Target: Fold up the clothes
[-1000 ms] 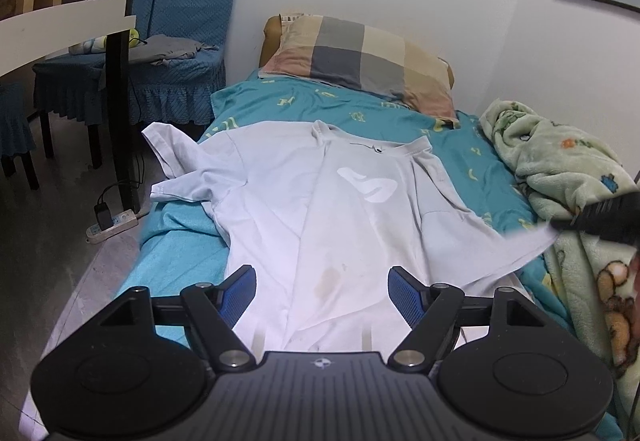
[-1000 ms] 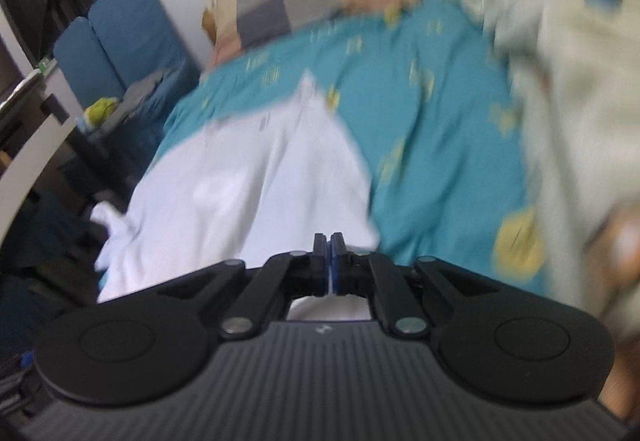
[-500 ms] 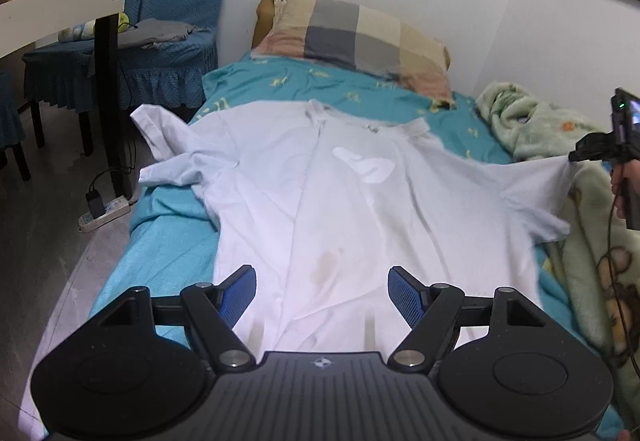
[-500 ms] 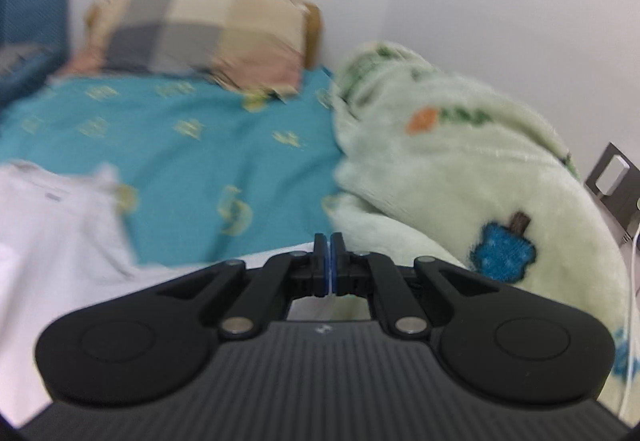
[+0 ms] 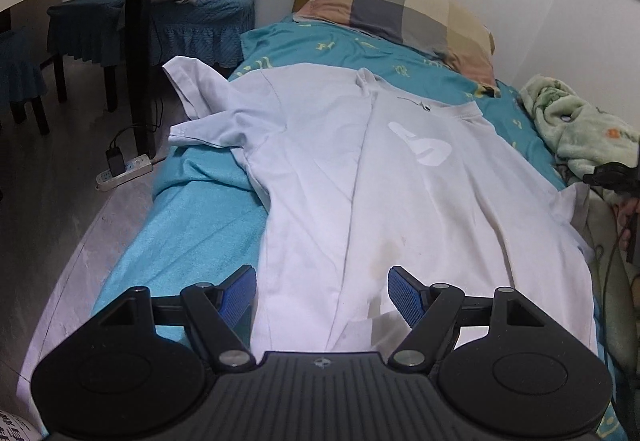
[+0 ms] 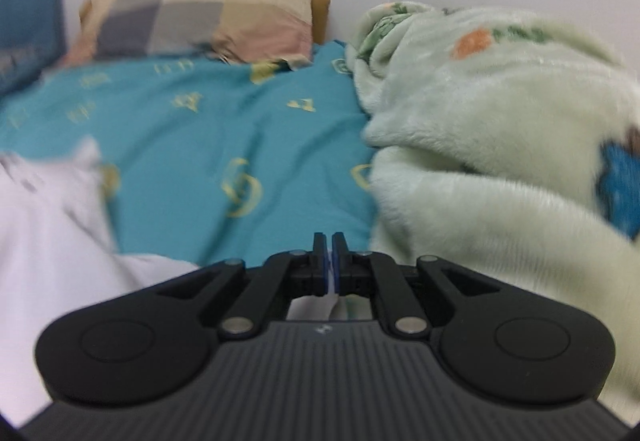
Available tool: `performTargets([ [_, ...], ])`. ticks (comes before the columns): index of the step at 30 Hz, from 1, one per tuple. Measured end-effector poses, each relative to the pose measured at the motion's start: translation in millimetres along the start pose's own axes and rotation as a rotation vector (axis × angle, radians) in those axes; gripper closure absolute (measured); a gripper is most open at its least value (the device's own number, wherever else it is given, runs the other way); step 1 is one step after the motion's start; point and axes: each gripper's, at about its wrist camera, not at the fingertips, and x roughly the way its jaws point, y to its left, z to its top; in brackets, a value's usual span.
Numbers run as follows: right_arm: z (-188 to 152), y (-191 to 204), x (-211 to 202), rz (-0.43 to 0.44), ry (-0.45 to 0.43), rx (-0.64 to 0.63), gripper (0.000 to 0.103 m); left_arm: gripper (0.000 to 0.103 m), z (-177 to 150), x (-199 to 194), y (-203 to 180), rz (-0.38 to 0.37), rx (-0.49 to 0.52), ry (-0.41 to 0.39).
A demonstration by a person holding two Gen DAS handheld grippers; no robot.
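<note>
While the white shirt (image 5: 360,193) lies spread face up along the teal bed (image 5: 188,225), collar toward the checked pillow (image 5: 400,9) and hem toward the near end, the left tongs (image 5: 322,295) hang over that hem with their blue pads wide apart and nothing between them. One sleeve reaches out over the left edge of the bed, above the floor where a power strip (image 5: 124,171) lies beside a dark table leg (image 5: 140,41). The other sleeve is drawn out toward the pale green blanket (image 5: 580,129) at the right, where the right tongs (image 5: 600,177) show as a dark shape at the frame's edge. In the right wrist view, which is blurred, the right tongs (image 6: 330,261) stand pressed together, with a strip of white cloth showing just under them; they look clamped on the shirt (image 6: 60,241), seemingly at the sleeve end. There the bed (image 6: 224,129) runs ahead, the blanket (image 6: 500,145) bulks to the right, and the pillow (image 6: 208,13) lies against the wall. Blue-covered chairs (image 5: 192,13) stand past the bed's far left corner
</note>
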Motion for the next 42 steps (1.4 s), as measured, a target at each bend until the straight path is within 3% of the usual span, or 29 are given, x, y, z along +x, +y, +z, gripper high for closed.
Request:
performTargets([
  [2, 1, 1, -18, 0.039, -0.015, 0.056, 0.087, 0.028, 1, -3, 5, -0.006, -0.024, 0.007],
  [4, -2, 4, -45, 0.071, -0.054, 0.081, 0.052, 0.028, 1, -7, 10, -0.012, -0.048, 0.015],
  [6, -6, 10, -75, 0.123, -0.063, 0.071, 0.045, 0.028, 1, -12, 16, -0.009, -0.090, 0.017],
  [8, -10, 17, -104, 0.176, -0.070, 0.059, 0.045, 0.028, 0, -17, 23, -0.004, -0.133, 0.018],
  [12, -26, 41, -170, 0.328, -0.004, 0.024, 0.045, 0.028, -7, -28, 37, 0.002, -0.212, 0.037],
  [19, -95, 85, -269, 0.570, 0.089, 0.024, 0.045, 0.029, -27, -51, 47, 0.059, -0.250, 0.153],
  [23, -127, 82, -278, 0.561, 0.155, 0.077, 0.045, 0.031, -41, -58, 64, 0.052, -0.333, 0.296],
  [28, -125, 69, -262, 0.535, 0.193, 0.172, 0.043, 0.036, -54, -56, 69, 0.022, -0.423, 0.511],
  [31, -131, 66, -261, 0.557, 0.203, 0.196, 0.043, 0.038, -61, -56, 55, 0.030, -0.387, 0.585],
  [36, -133, 63, -253, 0.576, 0.217, 0.216, 0.043, 0.054, -73, -53, 35, 0.046, -0.359, 0.660],
  [38, -134, 62, -248, 0.572, 0.227, 0.220, 0.043, 0.071, -74, -53, 30, 0.043, -0.348, 0.663],
  [39, -134, 62, -245, 0.573, 0.235, 0.219, 0.043, 0.092, -75, -54, 27, 0.042, -0.343, 0.665],
  [40, -134, 64, -242, 0.577, 0.244, 0.215, 0.043, 0.100, -73, -55, 26, 0.045, -0.333, 0.663],
  [42, -136, 69, -236, 0.590, 0.271, 0.200, 0.043, 0.101, -66, -63, 23, 0.038, -0.282, 0.660],
])
